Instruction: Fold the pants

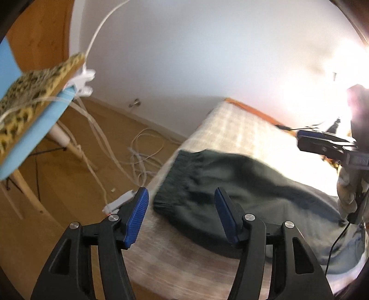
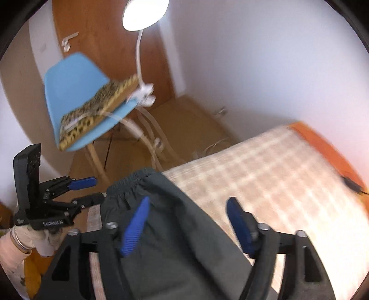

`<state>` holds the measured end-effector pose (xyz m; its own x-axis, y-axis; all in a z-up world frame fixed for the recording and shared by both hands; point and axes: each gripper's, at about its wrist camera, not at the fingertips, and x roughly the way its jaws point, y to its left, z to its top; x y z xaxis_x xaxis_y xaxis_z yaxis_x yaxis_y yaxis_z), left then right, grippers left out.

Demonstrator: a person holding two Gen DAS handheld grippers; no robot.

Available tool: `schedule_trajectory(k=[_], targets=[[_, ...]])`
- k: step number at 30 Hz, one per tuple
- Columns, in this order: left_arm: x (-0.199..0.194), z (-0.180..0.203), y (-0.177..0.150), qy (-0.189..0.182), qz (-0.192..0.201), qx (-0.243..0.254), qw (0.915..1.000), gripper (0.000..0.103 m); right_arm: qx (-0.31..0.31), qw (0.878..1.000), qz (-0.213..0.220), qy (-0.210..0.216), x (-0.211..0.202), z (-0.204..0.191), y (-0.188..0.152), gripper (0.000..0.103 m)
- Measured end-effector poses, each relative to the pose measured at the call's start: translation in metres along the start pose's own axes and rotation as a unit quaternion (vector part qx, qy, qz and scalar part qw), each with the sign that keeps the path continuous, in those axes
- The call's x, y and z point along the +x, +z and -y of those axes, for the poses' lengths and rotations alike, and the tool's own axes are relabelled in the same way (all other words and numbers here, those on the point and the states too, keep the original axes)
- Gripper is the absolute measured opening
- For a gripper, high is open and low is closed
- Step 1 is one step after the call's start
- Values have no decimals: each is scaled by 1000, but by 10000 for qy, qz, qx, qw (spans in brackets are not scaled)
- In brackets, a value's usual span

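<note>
Dark green pants (image 1: 230, 184) lie in a heap on the checked bed cover (image 1: 230, 129), the elastic waistband (image 2: 129, 184) at the bed's near corner. My left gripper (image 1: 181, 196) hovers open just above the waistband end, and its blue pads (image 1: 138, 214) hold nothing. My right gripper (image 2: 189, 203) also stands open over the pants (image 2: 175, 242), with cloth below it and none pinched. In the right wrist view the left gripper (image 2: 94, 190) is at the left, held by a gloved hand (image 2: 43, 242). In the left wrist view the right gripper (image 1: 306, 140) is at the far right.
A blue chair (image 2: 69, 92) with a leopard-print cushion (image 2: 96, 110) stands beside the bed on the wooden floor. A white clip lamp (image 2: 143, 13) is clamped to it. White cables (image 1: 143, 157) trail on the floor. The bed's orange frame (image 2: 322, 143) runs along the white wall.
</note>
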<state>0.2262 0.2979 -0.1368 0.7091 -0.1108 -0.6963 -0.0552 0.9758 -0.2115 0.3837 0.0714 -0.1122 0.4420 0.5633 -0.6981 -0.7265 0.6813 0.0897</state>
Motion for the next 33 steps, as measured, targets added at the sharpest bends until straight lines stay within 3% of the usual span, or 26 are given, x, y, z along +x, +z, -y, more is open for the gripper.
schedule_trajectory(k=[2, 7, 11, 13, 18, 25, 33], targets=[[-13, 20, 1, -129, 80, 145, 9998, 68, 76, 9994, 204, -281, -35, 5, -14, 89], [-29, 82, 4, -754, 34, 569, 9955, 69, 639, 9945, 533, -629, -122, 32, -55, 89], [-28, 150, 2, -1451, -147, 977, 9845, 70, 1297, 9827, 756, -1085, -197, 61, -111, 89], [-24, 182, -1, -1762, -265, 1149, 9773, 71, 1473, 9739, 777, -1543, -222, 68, -136, 89], [-10, 274, -13, -2463, -631, 1642, 9531, 71, 2010, 9518, 739, -2194, -293, 81, -212, 89], [21, 400, -39, -3411, -1426, 1942, 9086, 75, 2800, 9154, 792, -2783, -379, 92, -312, 89], [63, 532, -70, -3918, -2293, 2149, 8647, 75, 3610, 8658, 1055, -3301, -456, 104, -405, 89]])
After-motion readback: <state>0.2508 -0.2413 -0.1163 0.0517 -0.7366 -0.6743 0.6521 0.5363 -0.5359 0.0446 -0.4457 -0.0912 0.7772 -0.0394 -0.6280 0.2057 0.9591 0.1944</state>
